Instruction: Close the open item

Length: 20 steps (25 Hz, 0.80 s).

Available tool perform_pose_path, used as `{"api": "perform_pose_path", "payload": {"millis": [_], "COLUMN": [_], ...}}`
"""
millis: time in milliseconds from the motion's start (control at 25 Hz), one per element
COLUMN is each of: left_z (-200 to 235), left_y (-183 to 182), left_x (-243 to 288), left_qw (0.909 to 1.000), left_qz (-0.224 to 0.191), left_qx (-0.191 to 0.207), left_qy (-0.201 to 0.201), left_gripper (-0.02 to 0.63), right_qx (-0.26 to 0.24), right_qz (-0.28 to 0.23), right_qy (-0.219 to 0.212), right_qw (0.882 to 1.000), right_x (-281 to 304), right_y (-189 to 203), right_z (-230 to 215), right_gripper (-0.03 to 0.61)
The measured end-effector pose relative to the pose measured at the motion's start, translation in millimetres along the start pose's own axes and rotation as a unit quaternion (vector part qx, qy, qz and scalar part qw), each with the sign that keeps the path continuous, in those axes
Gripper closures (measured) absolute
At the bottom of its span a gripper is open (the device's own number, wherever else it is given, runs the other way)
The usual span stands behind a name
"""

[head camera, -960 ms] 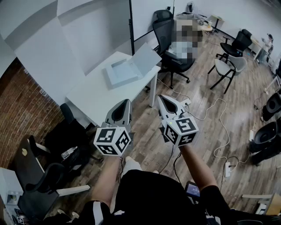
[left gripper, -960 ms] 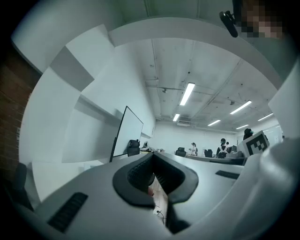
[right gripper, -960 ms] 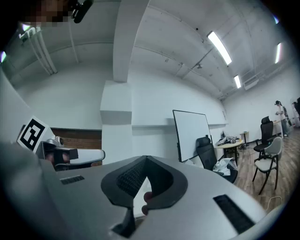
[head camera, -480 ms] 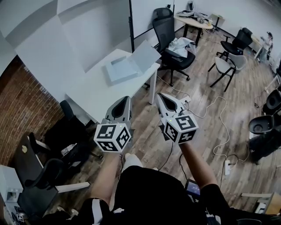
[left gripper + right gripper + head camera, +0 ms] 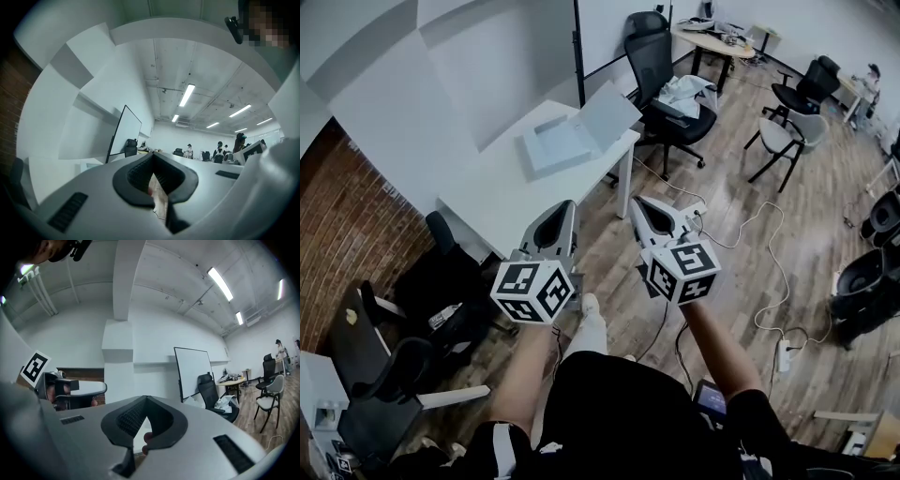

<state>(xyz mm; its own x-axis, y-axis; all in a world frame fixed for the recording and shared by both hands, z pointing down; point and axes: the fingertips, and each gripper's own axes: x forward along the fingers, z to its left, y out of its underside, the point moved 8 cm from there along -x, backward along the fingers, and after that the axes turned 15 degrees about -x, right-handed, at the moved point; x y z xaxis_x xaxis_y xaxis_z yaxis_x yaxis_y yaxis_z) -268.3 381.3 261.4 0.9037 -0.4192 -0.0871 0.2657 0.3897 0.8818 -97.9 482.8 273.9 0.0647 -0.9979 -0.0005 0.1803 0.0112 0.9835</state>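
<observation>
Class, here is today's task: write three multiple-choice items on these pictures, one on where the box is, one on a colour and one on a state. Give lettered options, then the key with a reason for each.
1. Where is the box?
A. on the floor
B. on the white table
C. on a chair seat

2. What colour is the office chair just beyond the table?
A. black
B. yellow
C. red

3. How is the box's lid?
A. shut flat
B. lying on the floor
C. raised

Key: 1 B, the box rests on the tabletop near its far end. 2 A, its backrest and base are black. 3 C, the lid stands up from the box's far edge.
</observation>
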Motion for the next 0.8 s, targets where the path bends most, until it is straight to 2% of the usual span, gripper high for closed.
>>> {"api": "perform_pose_path", "payload": {"millis": [400, 560, 800], "left_z": [27.6, 44.4, 73.8], "left_y": [-1.3, -3.5, -11.6], "left_x": [40.6, 67.0, 113.5], "left_qw": [0.9999, 0.9997, 0.9996], "left_qz": [0.009, 0.009, 0.011], "left_qx": [-0.002, 0.009, -0.004], "left_qy": [-0.014, -0.022, -0.024], "left_gripper": [0.604, 0.604, 0.604], "right_qx": [0.014, 0.017, 0.014], "right_qz": [0.003, 0.007, 0.013], "right_qy": [-0.005, -0.009, -0.013], "right_qw": [1.000, 1.000, 1.000], "right_x": [42.7, 70.9, 120.0], "right_y": [10.8, 18.6, 23.8], "right_z": [-27.7, -42.7, -66.6], "right_gripper": [0.540, 0.540, 0.540]}}
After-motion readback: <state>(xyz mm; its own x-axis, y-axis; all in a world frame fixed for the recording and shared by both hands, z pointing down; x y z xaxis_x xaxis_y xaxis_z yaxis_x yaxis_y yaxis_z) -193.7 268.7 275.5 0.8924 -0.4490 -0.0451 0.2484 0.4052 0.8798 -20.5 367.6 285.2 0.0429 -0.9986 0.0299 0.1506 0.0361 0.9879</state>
